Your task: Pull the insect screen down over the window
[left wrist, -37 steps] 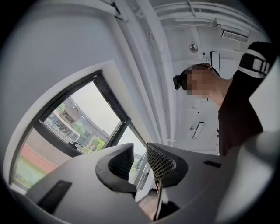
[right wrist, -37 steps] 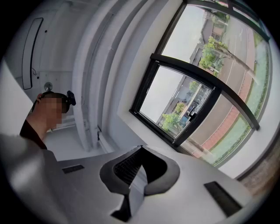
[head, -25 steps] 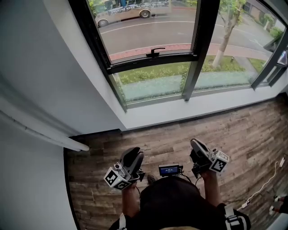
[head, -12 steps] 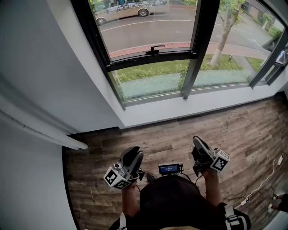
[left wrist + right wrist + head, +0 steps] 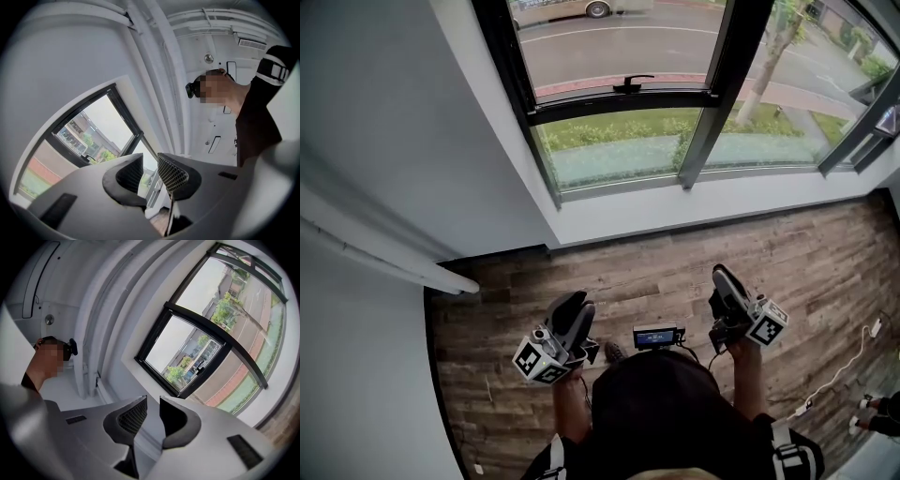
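Holds the left gripper [image 5: 573,307] low in the lower middle of the head view, above the wood floor [image 5: 675,272], tips pointing toward the wall. Keeps its jaws spread, as the left gripper view shows [image 5: 149,169], with only air between the pads. Holds the right gripper [image 5: 727,281] just right of centre at much the same height, well apart from the other. Is opening its jaws [image 5: 152,414], with a narrow gap and nothing inside. Touches nothing with either tool.

Faces the window [image 5: 719,94] across the top of the head view, with a dark frame, a mullion slanting down the middle, and a black handle [image 5: 634,83] on the crossbar at upper centre. Finds the same window at the right of the right gripper view and at the left of the left gripper view. Cannot make out the insect screen in any view.

Wears a small lit screen [image 5: 654,336] between the two grippers, at lower centre. Stands beside a white pipe [image 5: 384,261] along the left wall, with a white cable [image 5: 839,375] lying on the floor at lower right.
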Motion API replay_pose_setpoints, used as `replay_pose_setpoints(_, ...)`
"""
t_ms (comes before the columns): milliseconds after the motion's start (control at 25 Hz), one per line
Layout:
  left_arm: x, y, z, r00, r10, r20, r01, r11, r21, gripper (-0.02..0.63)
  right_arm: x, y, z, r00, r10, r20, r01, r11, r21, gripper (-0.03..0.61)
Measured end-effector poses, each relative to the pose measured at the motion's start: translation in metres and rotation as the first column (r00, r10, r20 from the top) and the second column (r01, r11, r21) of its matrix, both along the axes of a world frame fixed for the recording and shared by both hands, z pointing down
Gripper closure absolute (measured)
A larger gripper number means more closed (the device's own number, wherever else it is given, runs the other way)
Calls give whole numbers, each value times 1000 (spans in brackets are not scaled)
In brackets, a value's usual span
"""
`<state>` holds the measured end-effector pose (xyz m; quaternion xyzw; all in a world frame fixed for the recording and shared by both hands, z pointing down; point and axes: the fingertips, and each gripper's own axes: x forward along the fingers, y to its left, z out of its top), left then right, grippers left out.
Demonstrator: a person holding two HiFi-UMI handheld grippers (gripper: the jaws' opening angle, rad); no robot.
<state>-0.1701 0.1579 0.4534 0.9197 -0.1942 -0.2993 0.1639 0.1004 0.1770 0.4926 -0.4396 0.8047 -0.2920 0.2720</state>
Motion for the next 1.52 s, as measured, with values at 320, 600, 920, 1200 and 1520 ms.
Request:
replay_pose_setpoints(320, -25, 0, 16, 1000, -8, -20, 8, 1000, 4, 511, -14, 1, -4, 1000, 21, 3, -22, 1000, 4, 495)
replay_pose_setpoints(600, -24, -15, 17, 1000, -25, 1, 25, 999, -25, 511, -9, -24, -3, 1000, 12, 28, -12, 1000, 14, 495)
replay_pose_setpoints(920, -3, -65, -8, 994, -98, 56, 97, 995, 11, 511, 14, -99, -20, 996, -61, 65, 55, 994, 91, 495)
replay_pose_setpoints(1200, 53, -134, -17, 986, -135, 98, 134, 991, 14, 511, 60, -180, -14, 983, -120, 142, 105, 989, 108, 495)
replay_pose_setpoints(1520, 119, -178, -25, 981, -133, 142, 137, 990, -15, 511, 115, -223, 3, 969, -162, 185, 149, 985, 81, 495)
